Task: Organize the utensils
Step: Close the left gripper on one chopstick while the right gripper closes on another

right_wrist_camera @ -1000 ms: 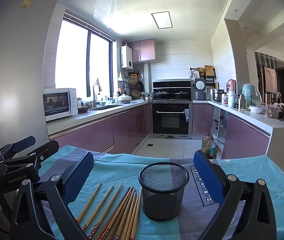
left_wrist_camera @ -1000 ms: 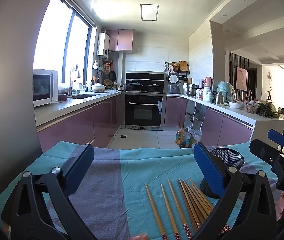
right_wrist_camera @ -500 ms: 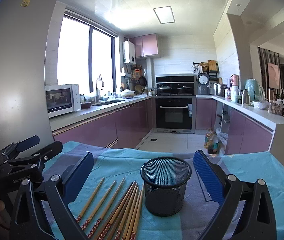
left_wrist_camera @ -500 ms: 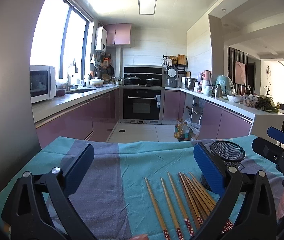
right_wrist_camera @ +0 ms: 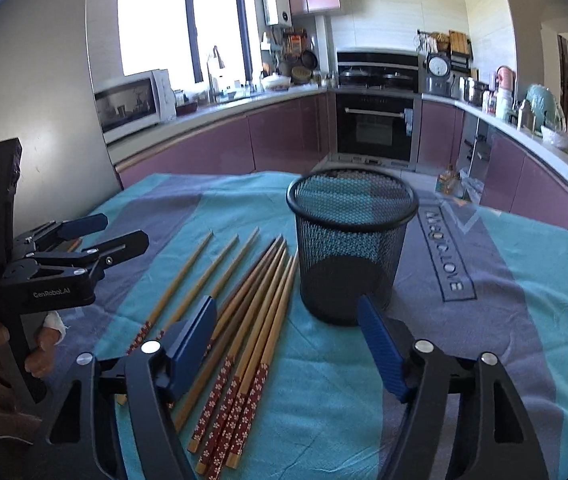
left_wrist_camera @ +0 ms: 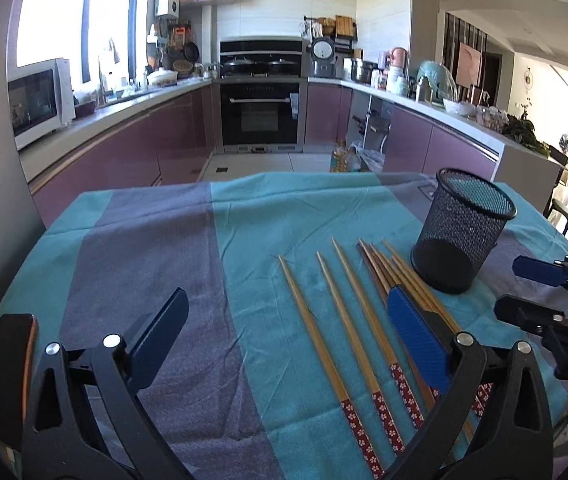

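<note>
The left hand-held gripper [left_wrist_camera: 284, 344] hangs above the cloth-covered worktop with its blue pads [left_wrist_camera: 160, 334] spread wide and nothing between them; below the gap lie purple and teal bands of the tablecloth [left_wrist_camera: 188, 264]. The right hand-held gripper [right_wrist_camera: 288, 344] is also spread, gripping nothing, and sits low over the patterned ends of the chopsticks [right_wrist_camera: 244, 320] with the black mesh cup [right_wrist_camera: 350, 252] straight ahead, near its right pad. In the left wrist view the right hand-held gripper shows at the right edge, beside the cup; in the right wrist view the left one shows at the left edge, held in a hand [right_wrist_camera: 16, 344]

The chopsticks lie flat on the teal band — three spaced apart on the left, the rest bunched side by side, their thin tips reaching up to the cup's base. Their thick ends carry a red flowered pattern. The cup stands upright and holds nothing, just to the right of the bunch, on a purple band next to printed lettering [right_wrist_camera: 444, 252]

Beyond the worktop — purple cabinets, an oven [left_wrist_camera: 260, 112] and a microwave [left_wrist_camera: 38, 100] on the left counter
</note>
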A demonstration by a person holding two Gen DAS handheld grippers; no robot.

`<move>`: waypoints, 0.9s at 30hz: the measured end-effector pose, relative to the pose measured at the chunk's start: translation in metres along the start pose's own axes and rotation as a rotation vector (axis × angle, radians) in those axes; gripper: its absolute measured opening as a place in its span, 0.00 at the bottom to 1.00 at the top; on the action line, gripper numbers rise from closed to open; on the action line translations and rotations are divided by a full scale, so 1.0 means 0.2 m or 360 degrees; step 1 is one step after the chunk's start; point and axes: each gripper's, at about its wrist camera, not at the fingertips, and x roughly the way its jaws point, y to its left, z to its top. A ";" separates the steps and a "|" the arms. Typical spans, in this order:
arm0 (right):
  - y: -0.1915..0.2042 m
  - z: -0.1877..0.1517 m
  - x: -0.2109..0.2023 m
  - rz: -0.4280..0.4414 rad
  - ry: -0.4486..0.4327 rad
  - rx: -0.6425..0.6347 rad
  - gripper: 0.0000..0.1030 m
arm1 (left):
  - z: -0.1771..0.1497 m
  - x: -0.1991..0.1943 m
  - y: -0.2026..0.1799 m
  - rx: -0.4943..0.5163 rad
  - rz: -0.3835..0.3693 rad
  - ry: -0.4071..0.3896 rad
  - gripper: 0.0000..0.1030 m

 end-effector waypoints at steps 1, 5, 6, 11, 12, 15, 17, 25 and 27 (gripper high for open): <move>-0.01 -0.01 0.04 0.0011 0.0058 0.0014 0.51 | -0.01 0.04 0.00 0.0003 -0.0014 0.0047 0.96; -0.01 -0.03 0.14 0.0050 0.0184 0.0057 0.37 | -0.06 0.17 0.00 0.0011 -0.0022 0.0190 0.96; 0.00 -0.03 0.16 0.0052 0.0192 0.0057 0.35 | -0.07 0.20 0.00 0.0011 -0.0027 0.0217 0.96; 0.00 -0.02 0.20 0.0062 0.0239 0.0081 0.28 | -0.10 0.34 0.01 0.0024 -0.0003 0.0339 0.95; 0.00 -0.02 0.21 0.0065 0.0248 0.0083 0.27 | -0.10 0.36 0.01 0.0022 -0.0010 0.0359 0.95; -0.01 0.00 0.22 0.0067 0.0271 0.0068 0.26 | -0.09 0.41 0.03 0.0028 -0.0003 0.0405 0.93; -0.01 0.01 0.22 0.0060 0.0280 0.0047 0.25 | -0.08 0.45 0.05 0.0036 0.0016 0.0441 0.86; 0.02 0.04 0.28 0.0036 0.0313 -0.0006 0.24 | -0.05 0.49 0.01 0.0109 0.0016 0.0469 0.66; 0.02 0.05 0.29 0.0049 0.0313 -0.0004 0.21 | -0.04 0.51 0.00 0.0124 0.0001 0.0466 0.57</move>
